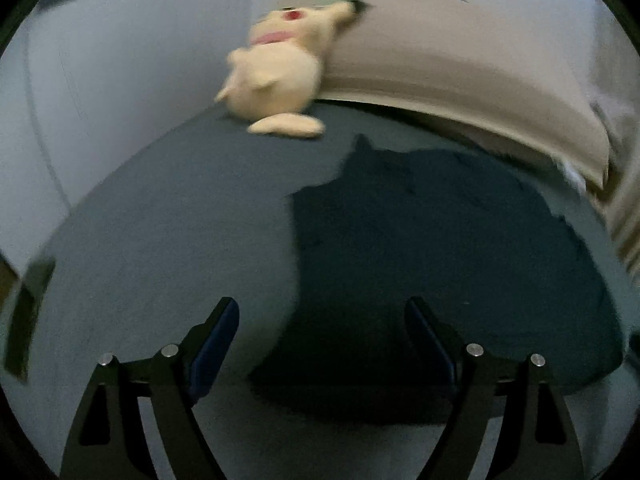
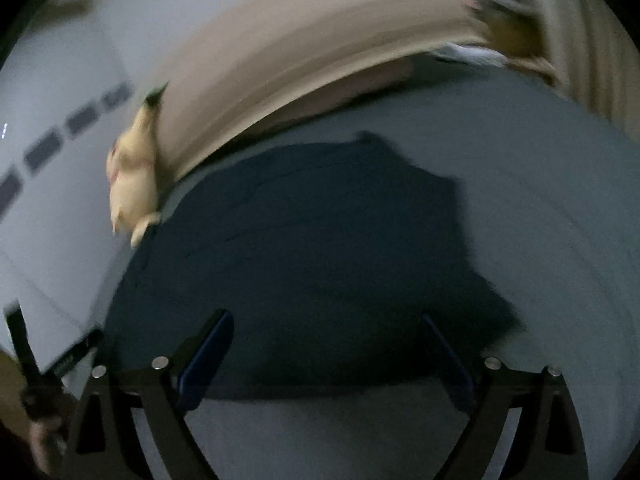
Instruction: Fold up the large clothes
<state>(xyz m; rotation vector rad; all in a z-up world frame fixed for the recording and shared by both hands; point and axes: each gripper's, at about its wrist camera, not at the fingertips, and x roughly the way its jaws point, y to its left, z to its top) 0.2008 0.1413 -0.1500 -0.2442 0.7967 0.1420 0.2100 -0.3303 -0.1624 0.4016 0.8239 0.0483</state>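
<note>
A dark blue garment (image 1: pixel 420 272) lies spread flat on a grey-blue bed sheet (image 1: pixel 160 220); it also shows in the right wrist view (image 2: pixel 320 264). My left gripper (image 1: pixel 322 312) is open and empty, hovering over the garment's near left edge. My right gripper (image 2: pixel 326 324) is open and empty, above the garment's near edge. Both views are blurred by motion.
A cream plush toy (image 1: pixel 276 76) lies at the far side of the bed against a beige headboard (image 1: pixel 460 68); the toy also shows in the right wrist view (image 2: pixel 132 184). A white wall (image 1: pixel 120 60) runs along the left. Beige curtains (image 2: pixel 592 40) hang at the far right.
</note>
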